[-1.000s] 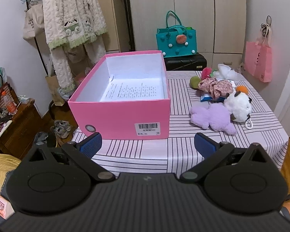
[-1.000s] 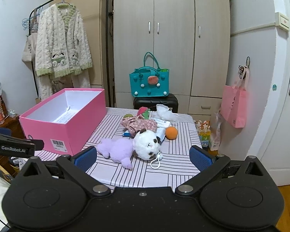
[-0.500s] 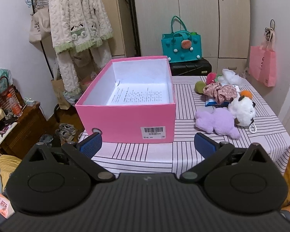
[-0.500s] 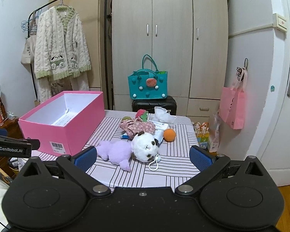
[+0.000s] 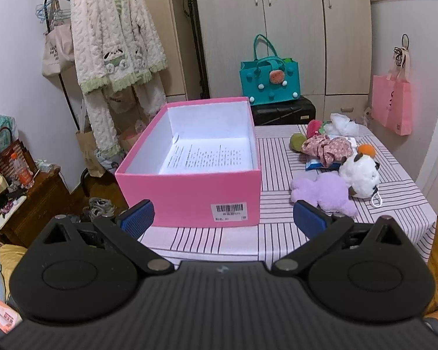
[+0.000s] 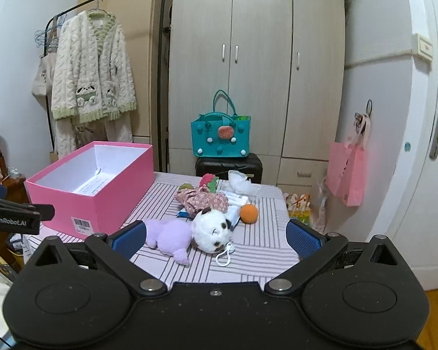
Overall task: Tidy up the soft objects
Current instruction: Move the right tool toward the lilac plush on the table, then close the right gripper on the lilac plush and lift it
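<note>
An open pink box (image 5: 187, 195) with a printed sheet inside stands on the striped table (image 5: 277, 233); it also shows in the right wrist view (image 6: 116, 201). To its right lie a purple plush (image 5: 327, 189), a white plush (image 5: 360, 175), a floral cloth (image 5: 327, 148), an orange ball (image 5: 366, 149) and more soft items. In the right wrist view the purple plush (image 6: 169, 237) and white plush (image 6: 211, 230) lie near the table's front. My left gripper (image 5: 223, 218) is open and empty in front of the box. My right gripper (image 6: 216, 236) is open and empty in front of the plushes.
A teal bag (image 6: 220, 137) sits on a black case behind the table. A clothes rack with a fluffy robe (image 5: 114, 46) stands at the left. A pink bag (image 6: 347, 175) hangs by the door. A wooden side table (image 5: 23, 204) with clutter is at the left.
Both grippers have pulled back and up a little from the table, so box and toys look smaller and lower. Both stay open and empty. No object on the table moved.
</note>
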